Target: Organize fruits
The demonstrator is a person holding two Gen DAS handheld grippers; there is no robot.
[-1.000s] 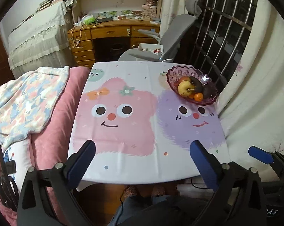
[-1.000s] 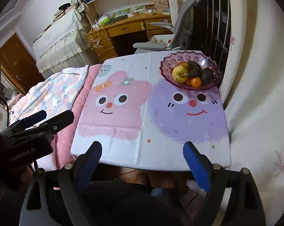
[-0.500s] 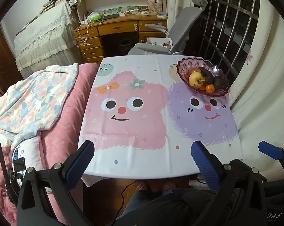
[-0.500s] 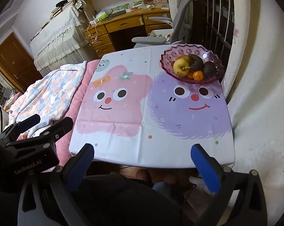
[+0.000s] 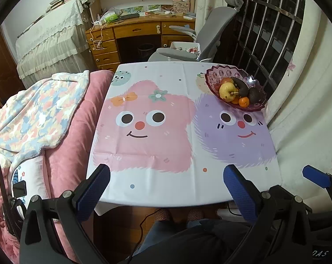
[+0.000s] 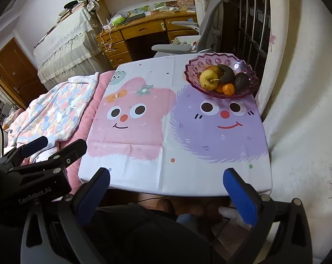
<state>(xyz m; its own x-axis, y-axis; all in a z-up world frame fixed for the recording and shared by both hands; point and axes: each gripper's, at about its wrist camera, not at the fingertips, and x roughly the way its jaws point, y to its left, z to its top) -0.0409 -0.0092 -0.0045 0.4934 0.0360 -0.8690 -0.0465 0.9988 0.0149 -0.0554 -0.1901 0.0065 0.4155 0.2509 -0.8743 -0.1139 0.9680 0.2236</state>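
A purple glass bowl (image 5: 212, 81) (image 6: 192, 77) stands at the far right corner of the table. It holds a yellow pear (image 5: 227, 90) (image 6: 208, 79), a small orange (image 5: 244, 101) (image 6: 228, 89), a dark avocado (image 5: 255, 94) (image 6: 241, 81) and other fruit. My left gripper (image 5: 166, 176) is open and empty, held near the table's front edge. My right gripper (image 6: 166, 178) is open and empty, also at the front edge; it shows at the right of the left wrist view (image 5: 315, 177).
The table (image 5: 166, 182) wears a white cloth with a pink and a purple cartoon face. A bed with pink and patterned blankets (image 5: 34, 114) lies along the left. A grey office chair (image 5: 201, 41) and a wooden desk (image 5: 135, 33) stand behind. A curtain (image 5: 302, 101) hangs on the right.
Both grippers have drawn back and risen a little, so the table sits lower and more fully in view. Both stay open and empty. The fruit has not moved.
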